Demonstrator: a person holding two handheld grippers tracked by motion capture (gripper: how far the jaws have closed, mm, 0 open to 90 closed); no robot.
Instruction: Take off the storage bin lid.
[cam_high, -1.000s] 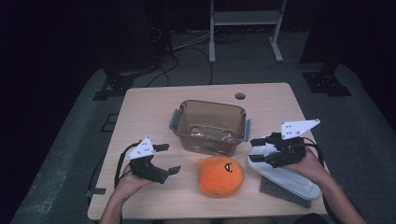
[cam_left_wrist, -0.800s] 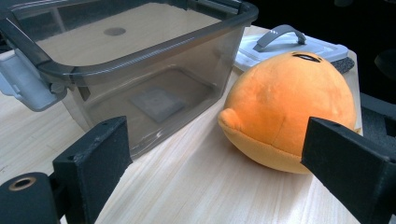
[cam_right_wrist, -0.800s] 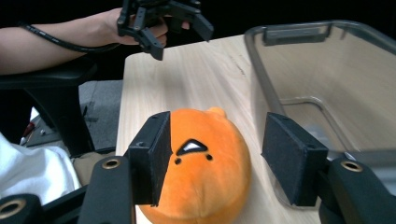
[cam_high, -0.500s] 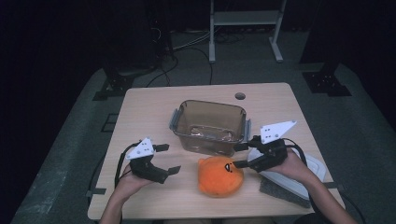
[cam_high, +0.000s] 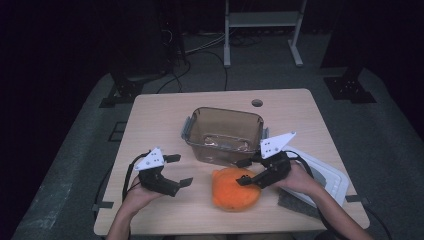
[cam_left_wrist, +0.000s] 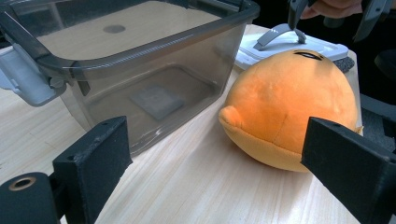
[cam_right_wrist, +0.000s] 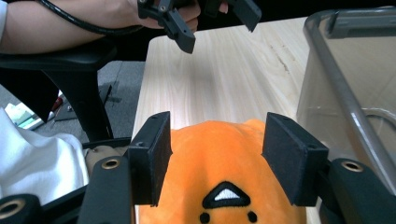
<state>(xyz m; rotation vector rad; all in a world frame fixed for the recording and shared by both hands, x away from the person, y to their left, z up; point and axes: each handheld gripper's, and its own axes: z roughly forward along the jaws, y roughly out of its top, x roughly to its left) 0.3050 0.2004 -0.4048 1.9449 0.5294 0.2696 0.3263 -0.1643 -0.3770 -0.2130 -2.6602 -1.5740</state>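
An orange round plush toy (cam_high: 234, 192) lies on the wooden table (cam_high: 160, 125) near the front edge, just in front of a smoky see-through plastic box (cam_high: 222, 134). My right gripper (cam_high: 241, 172) is open at the toy's right side. In the right gripper view its jaws stand on either side of the plush (cam_right_wrist: 219, 186) with a gap on each side. My left gripper (cam_high: 180, 169) is open and holds nothing, a short way left of the toy. In the left gripper view the plush (cam_left_wrist: 289, 102) and the box (cam_left_wrist: 140, 70) lie ahead of it.
The box's white lid (cam_high: 327, 175) with a grey handle lies at the right, partly on a dark grey pad (cam_high: 295, 202). Grey latches (cam_high: 186, 131) stick out from the box ends. There is a round hole (cam_high: 257, 103) at the table's back. A chair base (cam_right_wrist: 79, 84) stands beside the table.
My right gripper has moved left from above the white lid to the plush toy, and its jaws now straddle it. The left gripper has stayed put.
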